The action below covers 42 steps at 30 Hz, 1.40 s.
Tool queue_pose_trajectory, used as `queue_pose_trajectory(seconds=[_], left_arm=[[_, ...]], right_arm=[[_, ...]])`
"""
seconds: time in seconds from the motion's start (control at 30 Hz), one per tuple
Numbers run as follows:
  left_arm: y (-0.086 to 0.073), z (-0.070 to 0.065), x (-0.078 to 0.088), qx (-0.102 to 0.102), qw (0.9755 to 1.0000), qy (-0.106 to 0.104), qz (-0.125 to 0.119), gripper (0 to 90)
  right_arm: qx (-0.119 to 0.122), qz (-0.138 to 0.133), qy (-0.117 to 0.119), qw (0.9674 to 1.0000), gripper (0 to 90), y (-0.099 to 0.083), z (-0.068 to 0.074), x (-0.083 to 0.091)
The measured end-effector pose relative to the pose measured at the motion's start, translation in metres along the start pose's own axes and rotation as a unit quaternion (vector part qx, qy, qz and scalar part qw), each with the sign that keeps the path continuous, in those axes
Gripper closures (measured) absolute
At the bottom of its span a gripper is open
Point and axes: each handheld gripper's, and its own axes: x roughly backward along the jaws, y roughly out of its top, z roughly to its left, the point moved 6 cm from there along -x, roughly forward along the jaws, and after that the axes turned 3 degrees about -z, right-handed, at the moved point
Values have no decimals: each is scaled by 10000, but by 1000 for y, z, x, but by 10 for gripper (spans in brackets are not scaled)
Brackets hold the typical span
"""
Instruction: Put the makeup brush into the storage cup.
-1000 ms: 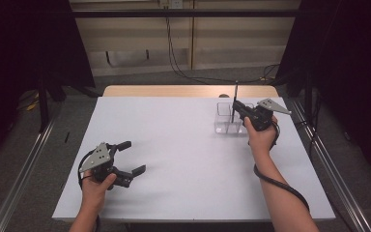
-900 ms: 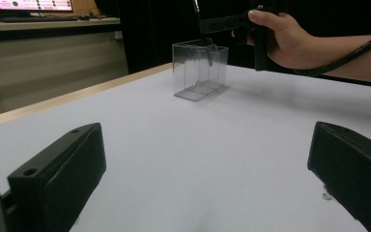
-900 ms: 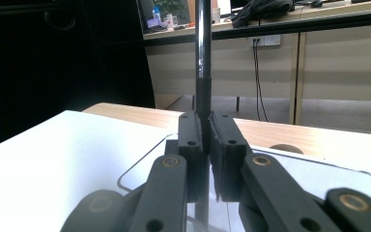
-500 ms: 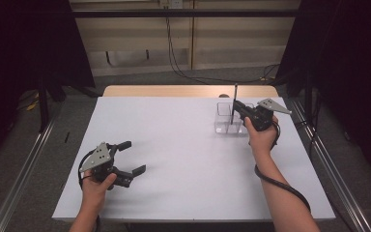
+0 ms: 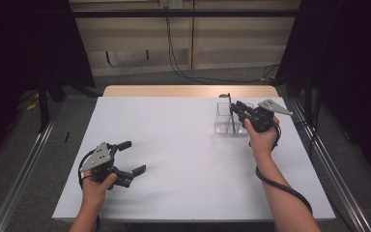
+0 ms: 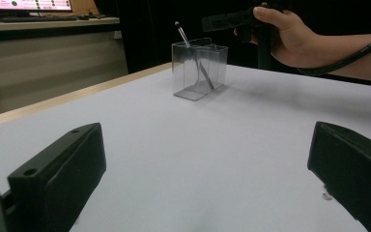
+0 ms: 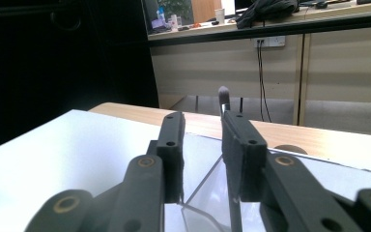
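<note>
— Nearest first?
— The left gripper [image 5: 130, 157] rests near the table's [image 5: 183, 159] front left corner, jaws spread wide, nothing in them.

— And farther off?
— Near the back right corner, a thin brush [image 6: 193, 55] leans in a clear holder [image 5: 224, 118]. The right gripper's [image 7: 203, 145] jaws have just been parting; a gap shows between them, the brush released.

— Handling?
— Probably light, stiff, slick; pinch the upper handle. The holder could tip.

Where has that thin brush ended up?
In the high view, the brush stands leaning inside the clear box at the table's far right, beside the right gripper.
</note>
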Motion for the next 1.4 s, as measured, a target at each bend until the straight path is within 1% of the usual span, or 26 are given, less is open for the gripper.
queue_pose_trajectory(seconds=[0.23,0.37,0.43,0.67,0.83,0.97,1.13,1.4], left_arm=[[0,0,0,8,10000,-2,-15,0],[0,0,0,6,10000,1,-16,0],[0,0,0,11,10000,-4,-21,0],[1,0,0,1,10000,0,-29,0],[1,0,0,13,10000,-1,-28,0],[1,-1,0,12,10000,1,-25,0],[1,0,0,-8,10000,3,-18,0],[1,0,0,-19,10000,-5,-13,0]], right_arm=[[-10,38,63,10000,599,1,4,0],[35,85,109,9999,564,1,6,-1],[78,103,106,9999,543,1,7,-1],[96,129,107,9998,467,0,6,-1],[82,147,77,9998,395,0,6,0],[121,154,72,9998,360,0,6,1],[105,214,128,9996,324,-1,6,1],[173,189,119,9996,275,-1,7,1]])
